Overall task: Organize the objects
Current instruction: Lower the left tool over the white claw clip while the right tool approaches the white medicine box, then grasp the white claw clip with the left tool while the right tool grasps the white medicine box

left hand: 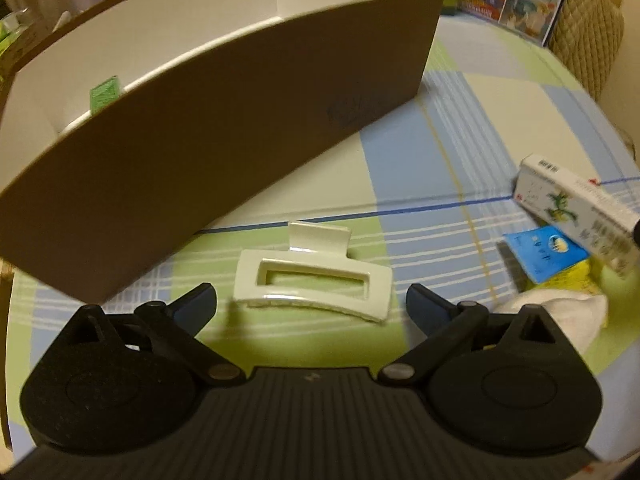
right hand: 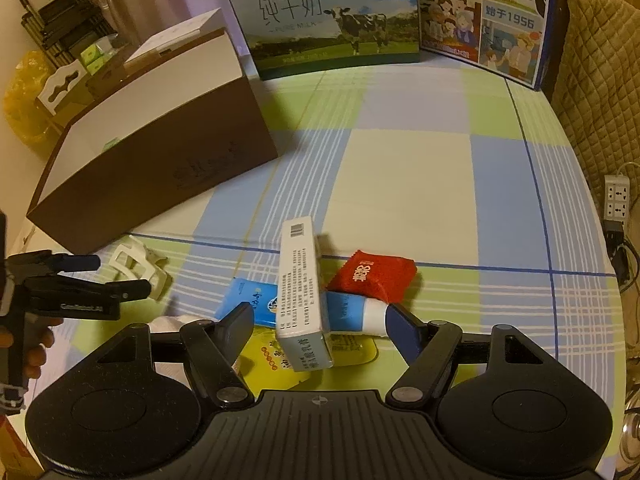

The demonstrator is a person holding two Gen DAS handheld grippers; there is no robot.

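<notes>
we're seeing the left gripper (left hand: 312, 304) spread wide and gripping nothing; the white hair claw (left hand: 314, 282) is lying flat on the checked tablecloth (left hand: 496, 120) just ahead of the gap between its fingers, not touching either one; the brown storage box (left hand: 224, 128) is sitting just beyond the claw, toward the cloth's left edge, open on top with a white lining; something green (left hand: 105, 92) is showing inside it, too small for us to identify.

the right gripper (right hand: 320, 322) is also standing wide, both fingers clear of everything; the long white medicine carton (right hand: 302, 296) is sitting tilted in the gap between them, near end lifted, resting on the pile; we can't tell exactly what is propping it. under and around it we're counting a blue sachet (right hand: 250, 300), a yellow packet (right hand: 276, 364), a blue-and-white tube (right hand: 352, 314) and a red sachet (right hand: 374, 274), all bunched together near the cloth's front edge; the tube's white cap is lying just beside the right finger (right hand: 404, 328); the red sachet is overlapping the tube.

two milk cartons (right hand: 320, 20) are standing along the cloth's far edge, well apart from the pile; a power strip (right hand: 616, 196) is lying off the right edge.
</notes>
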